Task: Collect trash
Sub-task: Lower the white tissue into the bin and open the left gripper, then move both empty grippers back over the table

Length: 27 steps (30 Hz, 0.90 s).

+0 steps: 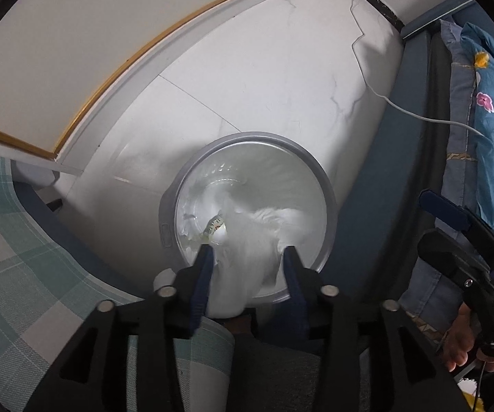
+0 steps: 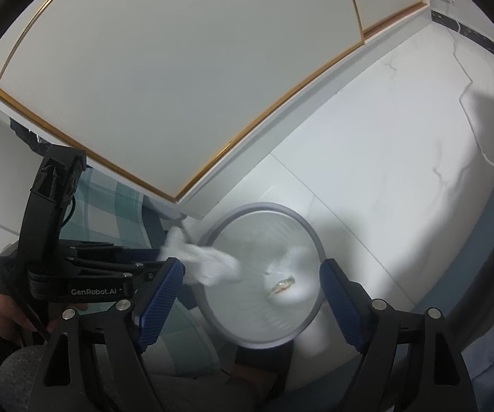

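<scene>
- Bin (image 1: 325, 185): grey rim, clear liner.
- Tissue (image 1: 247, 257): white.
- Wrapper (image 2: 281, 286) inside: green and red print.
- Cloth (image 1: 13, 240): teal-and-grey check.
- Pillow (image 1: 490, 79): blue, pink flowers.
- Floor (image 1: 281, 86): white marble, grey veins.

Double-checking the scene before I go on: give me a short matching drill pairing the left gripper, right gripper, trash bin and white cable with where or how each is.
Things:
1 left gripper
2 right gripper
3 trash bin
4 white cable

States:
A lies across the floor
B jaws wide, nothing between
C a colourful wrapper inside
D white tissue between its fingers

Pairs: 1-D, 2-B, 3-C, 4-A
</scene>
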Each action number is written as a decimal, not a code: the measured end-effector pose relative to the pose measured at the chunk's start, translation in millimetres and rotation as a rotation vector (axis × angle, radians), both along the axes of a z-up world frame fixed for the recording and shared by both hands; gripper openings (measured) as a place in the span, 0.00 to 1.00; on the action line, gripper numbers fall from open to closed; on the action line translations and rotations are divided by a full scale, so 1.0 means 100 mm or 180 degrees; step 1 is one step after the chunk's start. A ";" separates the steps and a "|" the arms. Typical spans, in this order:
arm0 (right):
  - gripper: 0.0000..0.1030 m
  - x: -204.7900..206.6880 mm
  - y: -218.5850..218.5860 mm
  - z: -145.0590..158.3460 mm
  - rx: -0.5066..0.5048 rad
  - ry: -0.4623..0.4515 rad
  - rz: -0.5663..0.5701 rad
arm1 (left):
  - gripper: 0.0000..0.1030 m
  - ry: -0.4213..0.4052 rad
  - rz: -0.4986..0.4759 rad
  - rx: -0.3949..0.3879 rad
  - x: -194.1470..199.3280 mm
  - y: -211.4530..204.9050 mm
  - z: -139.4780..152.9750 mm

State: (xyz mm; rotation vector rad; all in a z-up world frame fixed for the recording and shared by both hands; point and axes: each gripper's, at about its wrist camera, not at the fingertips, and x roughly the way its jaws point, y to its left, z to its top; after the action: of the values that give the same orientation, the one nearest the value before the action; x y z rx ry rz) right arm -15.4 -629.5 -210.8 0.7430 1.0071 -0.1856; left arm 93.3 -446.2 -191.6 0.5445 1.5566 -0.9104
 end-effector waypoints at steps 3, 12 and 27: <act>0.80 -0.01 0.00 0.00 0.0081 -0.0003 -0.0034 | 0.41 -0.0111 -0.0054 0.0029 -0.03 -0.02 0.01; 0.80 -0.05 0.01 0.13 0.0002 -0.0055 -0.0030 | 0.43 -0.0569 0.0068 -0.0156 0.00 0.08 0.36; 0.85 -0.10 0.40 1.06 -0.0387 -0.0620 0.0194 | 0.54 -0.1424 0.1132 -0.0786 -0.01 0.95 1.37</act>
State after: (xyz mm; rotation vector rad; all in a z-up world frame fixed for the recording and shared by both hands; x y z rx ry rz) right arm -25.9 -589.9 -105.2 0.6063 0.8246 -0.1180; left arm 92.7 -351.5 -55.1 0.2572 1.0711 -0.6402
